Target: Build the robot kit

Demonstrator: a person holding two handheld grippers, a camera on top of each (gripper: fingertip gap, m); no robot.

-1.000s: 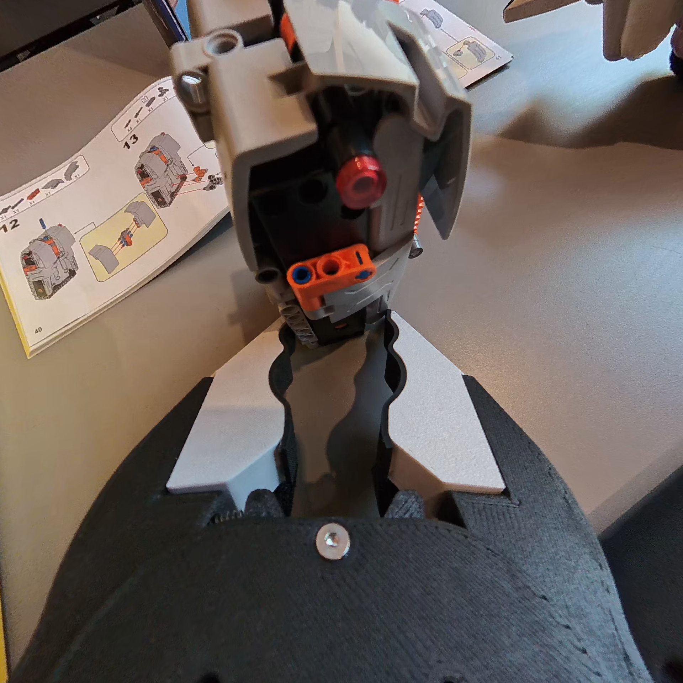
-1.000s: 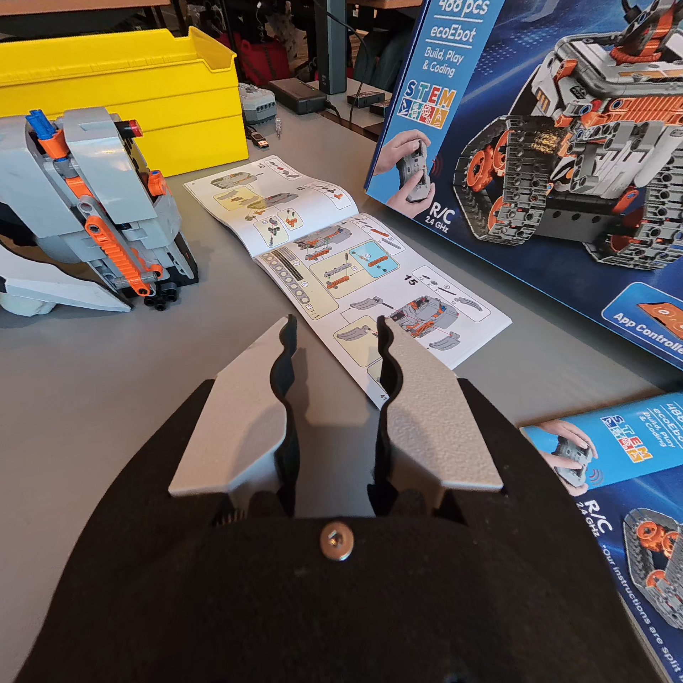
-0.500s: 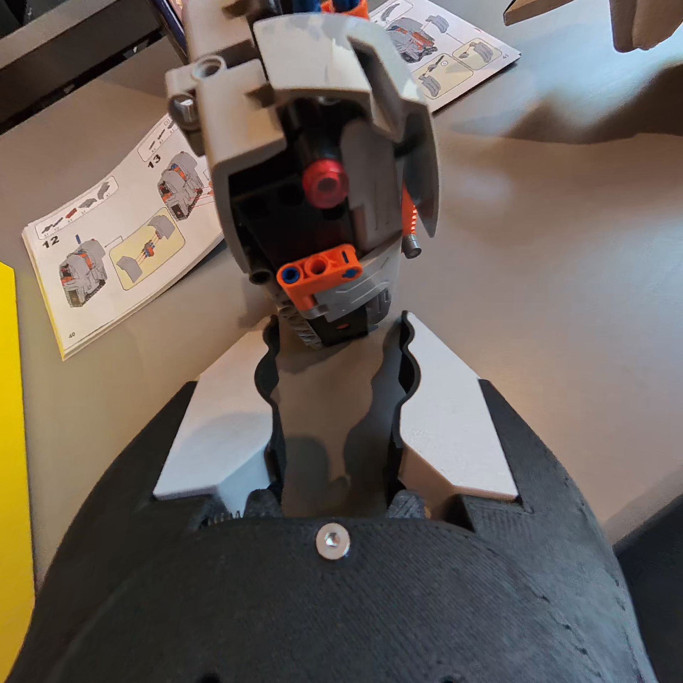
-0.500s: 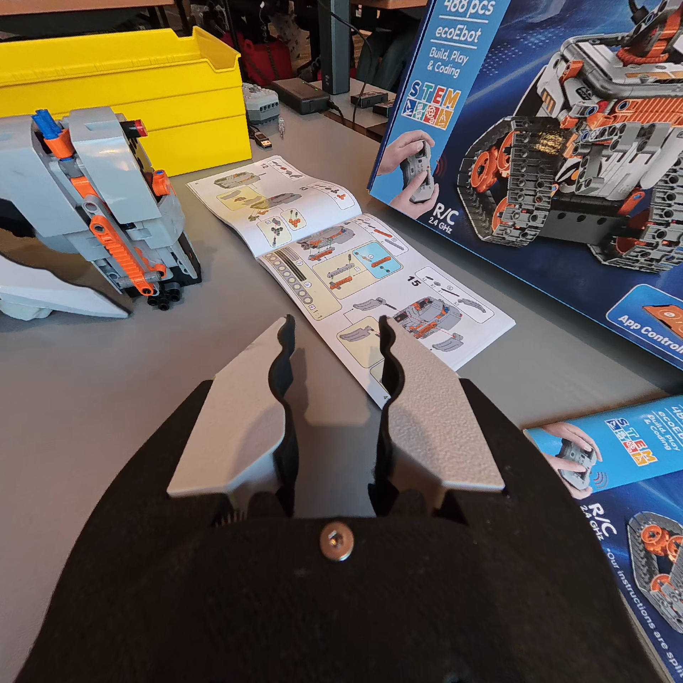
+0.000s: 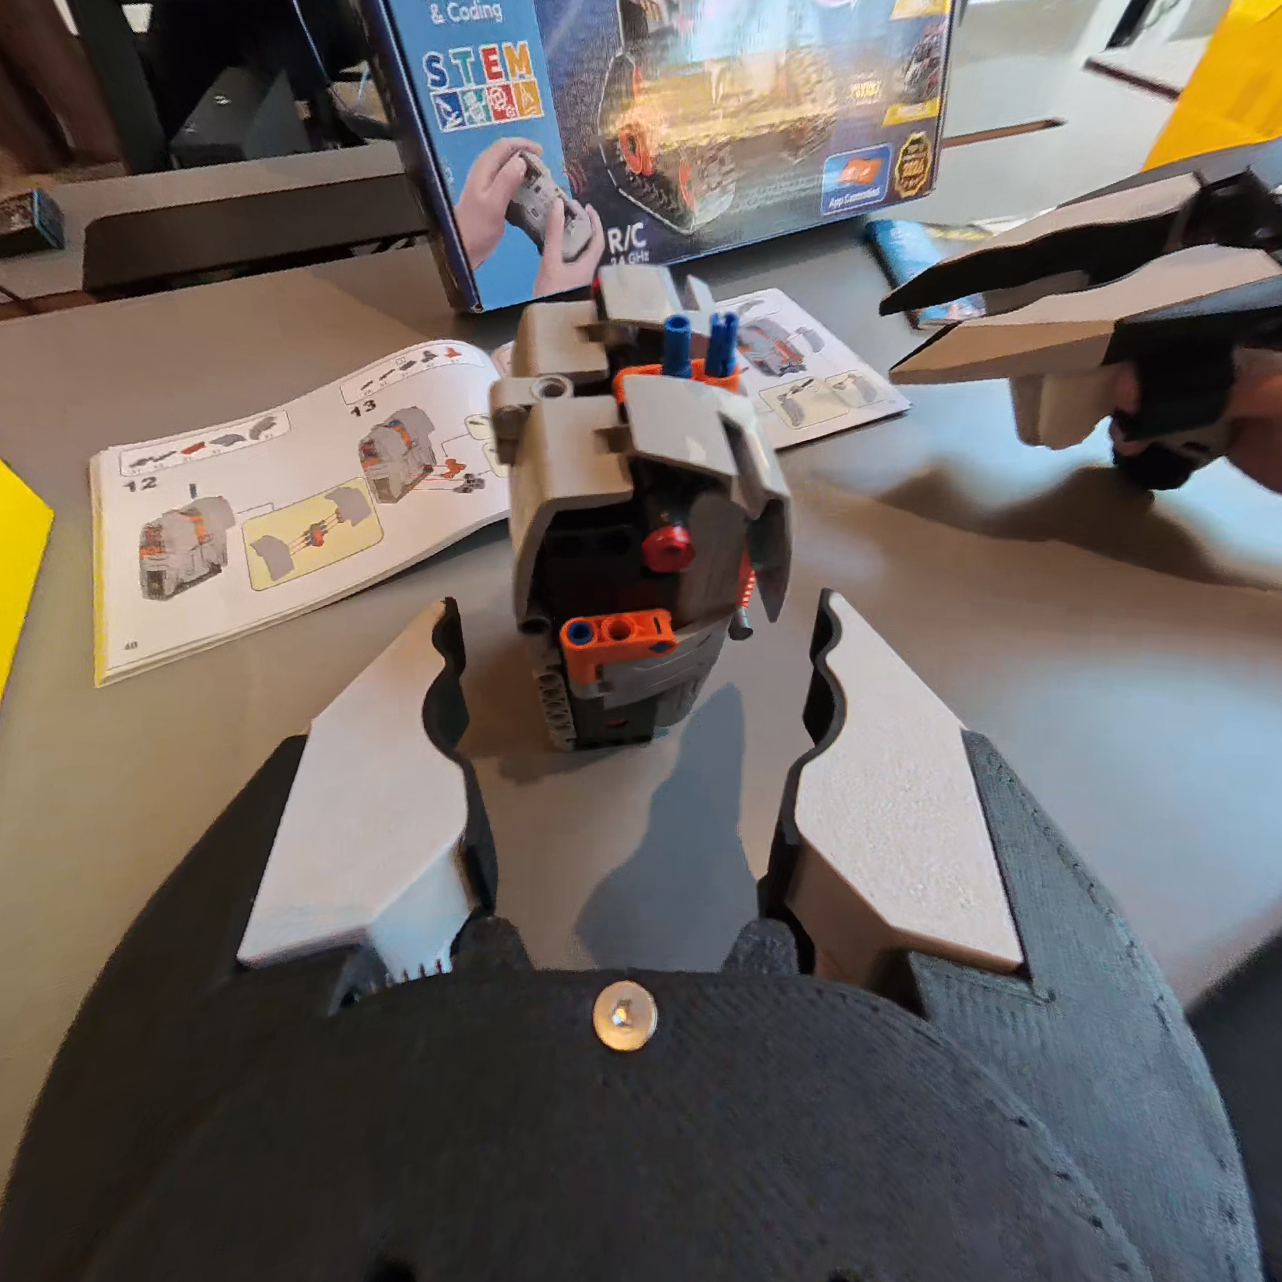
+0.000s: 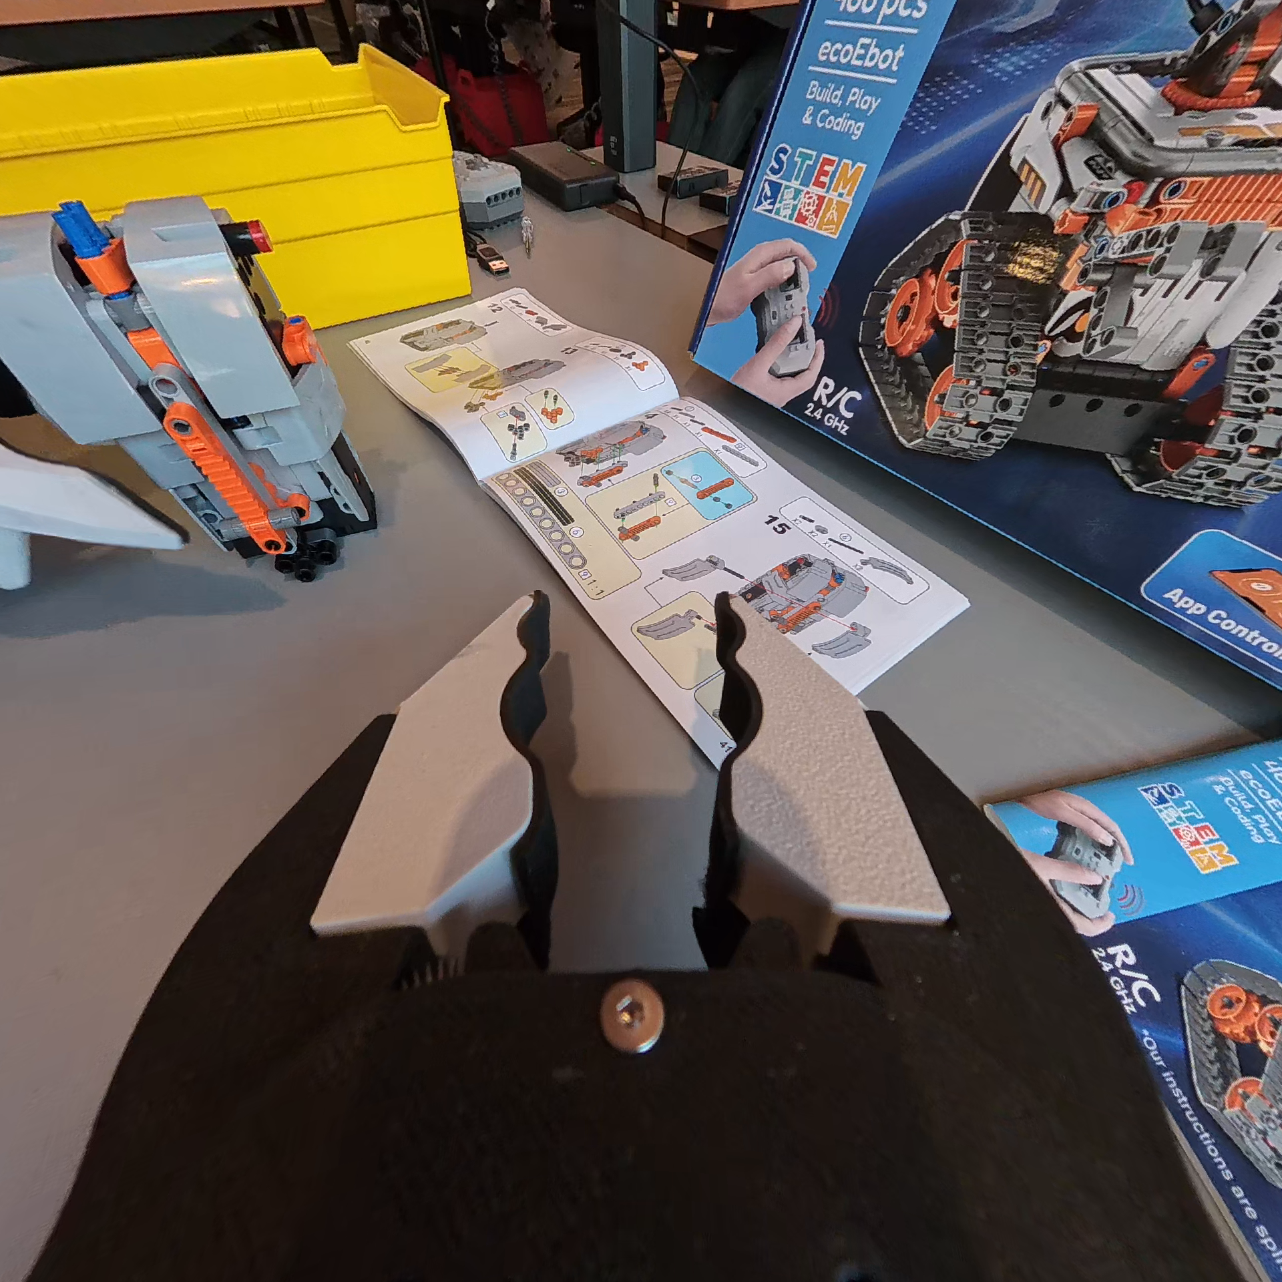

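A partly built grey, black and orange brick model (image 5: 624, 499) with blue pins on top stands upright on the grey table (image 5: 971, 694). My left gripper (image 5: 637, 600) is open wide; the model's lower end stands between the fingertips (image 5: 416, 666) and I see no contact. In the right wrist view the model (image 6: 187, 374) is at far left with a left finger (image 6: 83, 506) beside it. My right gripper (image 6: 630, 598) is open and empty, low over the table at the edge of an open instruction booklet (image 6: 624, 485). It shows at the right of the left wrist view (image 5: 902, 340).
The booklet (image 5: 277, 499) lies open behind the model. A blue kit box (image 6: 1040, 277) stands at the back right. A blue leaflet (image 6: 1179, 902) lies at the right. A yellow bin (image 6: 243, 159) stands at the back left, with a grey hub (image 6: 489, 191) and cables beside it.
My left gripper has opened wide, let go of the model and drawn back; the model now stands on the table. The right gripper has barely moved.
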